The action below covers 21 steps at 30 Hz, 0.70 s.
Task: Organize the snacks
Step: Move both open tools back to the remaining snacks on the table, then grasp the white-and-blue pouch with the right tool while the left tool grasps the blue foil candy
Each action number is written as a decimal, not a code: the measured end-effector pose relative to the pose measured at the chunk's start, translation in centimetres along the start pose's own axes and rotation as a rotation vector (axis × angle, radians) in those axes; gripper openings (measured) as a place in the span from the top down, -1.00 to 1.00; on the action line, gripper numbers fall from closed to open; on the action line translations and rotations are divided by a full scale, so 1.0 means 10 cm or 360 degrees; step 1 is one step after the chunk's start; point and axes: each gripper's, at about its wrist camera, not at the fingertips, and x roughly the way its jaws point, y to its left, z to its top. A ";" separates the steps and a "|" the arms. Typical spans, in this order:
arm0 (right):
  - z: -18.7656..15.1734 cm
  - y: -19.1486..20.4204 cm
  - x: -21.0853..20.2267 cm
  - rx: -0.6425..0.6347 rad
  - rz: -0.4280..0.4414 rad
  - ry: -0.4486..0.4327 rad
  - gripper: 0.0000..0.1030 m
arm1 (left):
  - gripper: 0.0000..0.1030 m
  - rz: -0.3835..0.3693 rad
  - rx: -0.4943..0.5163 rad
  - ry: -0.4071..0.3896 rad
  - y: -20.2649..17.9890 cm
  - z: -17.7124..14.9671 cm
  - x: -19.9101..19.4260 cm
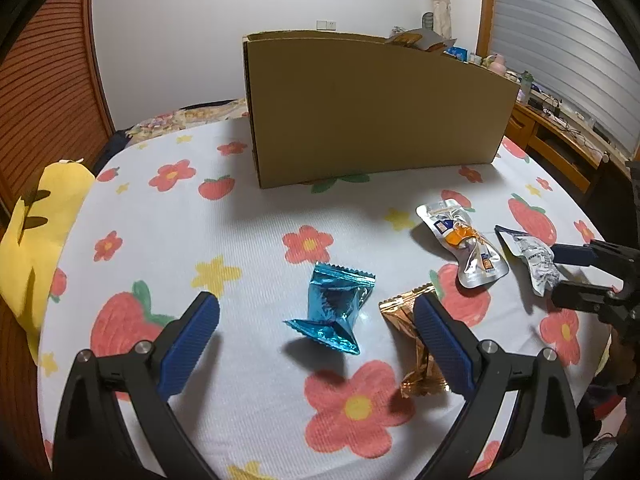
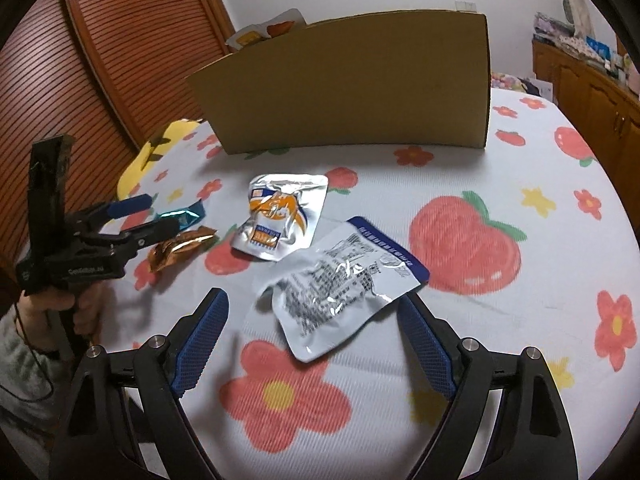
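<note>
A shiny blue snack packet [image 1: 334,310] lies on the flowered cloth between the fingers of my open left gripper [image 1: 316,314]. A gold packet [image 1: 416,340] lies partly behind its right finger. A silver and orange pouch [image 1: 464,246] lies further right, also in the right wrist view [image 2: 280,212]. A white pouch with a dark blue edge [image 2: 340,288] lies between the fingers of my open right gripper [image 2: 312,312], also in the left wrist view [image 1: 534,260]. A cardboard box [image 1: 372,108] stands at the back with packets showing above its rim.
A yellow plush toy [image 1: 40,224] lies at the cloth's left edge. A wooden slatted door [image 2: 120,60] stands on the left. A wooden desk with clutter [image 1: 560,128] stands behind the box at the right.
</note>
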 end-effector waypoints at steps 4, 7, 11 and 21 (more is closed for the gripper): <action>0.08 -0.01 0.06 0.0007 -0.0022 0.0023 -0.70 | -0.90 -0.0005 -0.0009 0.0000 0.01 0.00 0.00; 0.14 0.00 0.12 -0.0013 -0.0063 0.0047 -0.65 | -0.90 -0.0002 -0.0014 0.0002 0.02 0.00 0.01; 0.18 0.03 0.18 -0.0081 -0.0157 0.0071 -0.54 | -0.90 0.0001 -0.0019 0.0008 0.02 0.00 0.02; 0.18 0.07 0.25 -0.0203 -0.0298 0.0086 -0.25 | -0.90 0.0026 0.0005 0.0013 -0.02 -0.02 0.02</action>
